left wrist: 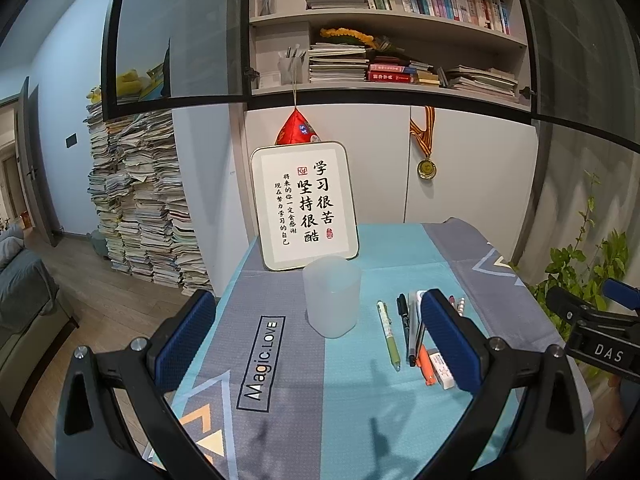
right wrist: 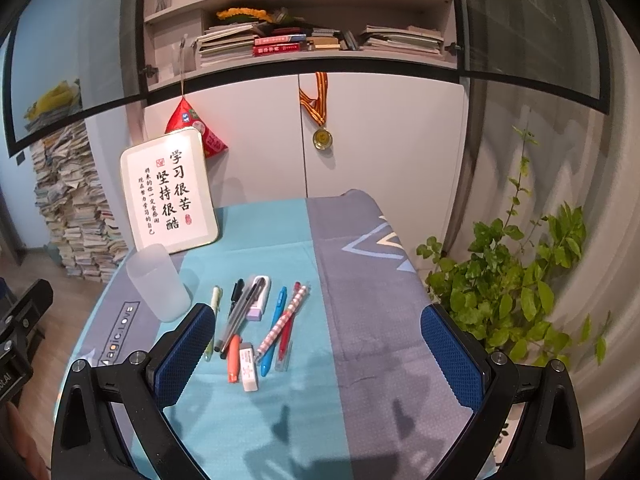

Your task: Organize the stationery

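Note:
A frosted translucent cup (left wrist: 331, 296) (right wrist: 157, 282) stands upright on the tablecloth (left wrist: 352, 400) (right wrist: 304, 248). To its right lies a row of stationery: a green pen (left wrist: 389, 336) (right wrist: 211, 322), a black pen (left wrist: 406, 326) (right wrist: 236, 294), an orange marker (left wrist: 426, 364) (right wrist: 233, 358), a white eraser (left wrist: 442, 370) (right wrist: 249, 366), a correction tape (right wrist: 258, 296), a blue pen (right wrist: 274, 330), a striped pencil (right wrist: 280, 324) and a red pen (right wrist: 286, 338). My left gripper (left wrist: 316, 344) hangs open above the cloth, near the cup. My right gripper (right wrist: 316, 346) is open too, just short of the pens.
A framed calligraphy board (left wrist: 304, 204) (right wrist: 170, 194) leans on the white cabinet behind the cup. A leafy plant (right wrist: 516, 280) stands off the table's right edge. Tall paper stacks (left wrist: 144, 200) rise at the left. The other gripper's body (left wrist: 592, 320) shows at the right.

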